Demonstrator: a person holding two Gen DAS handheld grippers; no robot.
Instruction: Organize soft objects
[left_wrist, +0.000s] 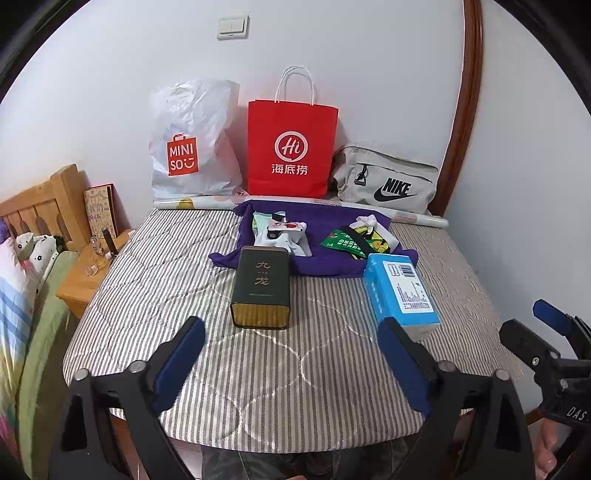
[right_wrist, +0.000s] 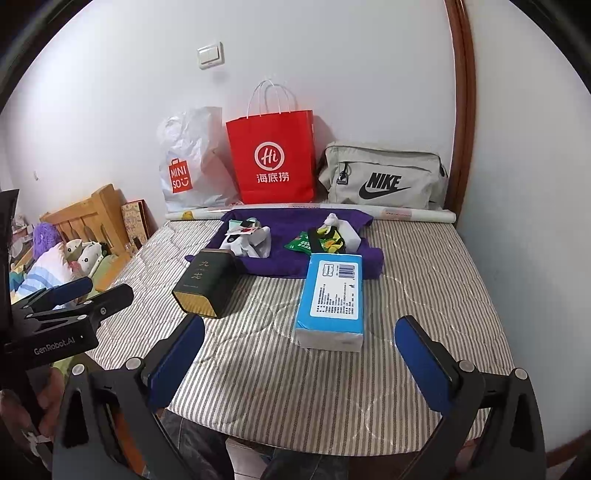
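The striped mattress (left_wrist: 184, 295) fills both views, and everything of the task lies toward its far edge, at twelve o'clock from the grippers. Against the wall stand a white plastic bag (left_wrist: 192, 147), a red paper bag (left_wrist: 291, 147) and a grey pouch (left_wrist: 384, 181), from eleven round to one o'clock.

In front of them the purple cloth (left_wrist: 317, 266) is spread flat — the biggest of the soft things. On it lie a bundle of pale socks (left_wrist: 280, 236) at about eleven o'clock and a dark flowered pair (left_wrist: 369, 240) with a green packet (left_wrist: 341, 242) at about one. A dark tin (left_wrist: 262, 288) rests on the cloth's near left edge, a blue tissue pack (left_wrist: 402, 291) beside its near right corner.

The left gripper (left_wrist: 291, 358) and right gripper (right_wrist: 299, 354) hover over the mattress's near end, fingers spread wide, nothing between them, well short of any object.

The risks, as I judge them: the tin looks to weigh down the cloth's edge, so lifting or folding the cloth first would tip the tin and scatter the socks. Loose sock bundles may come apart under a pinch on one layer only — and two grippers side by side could collide reaching for the same spot.
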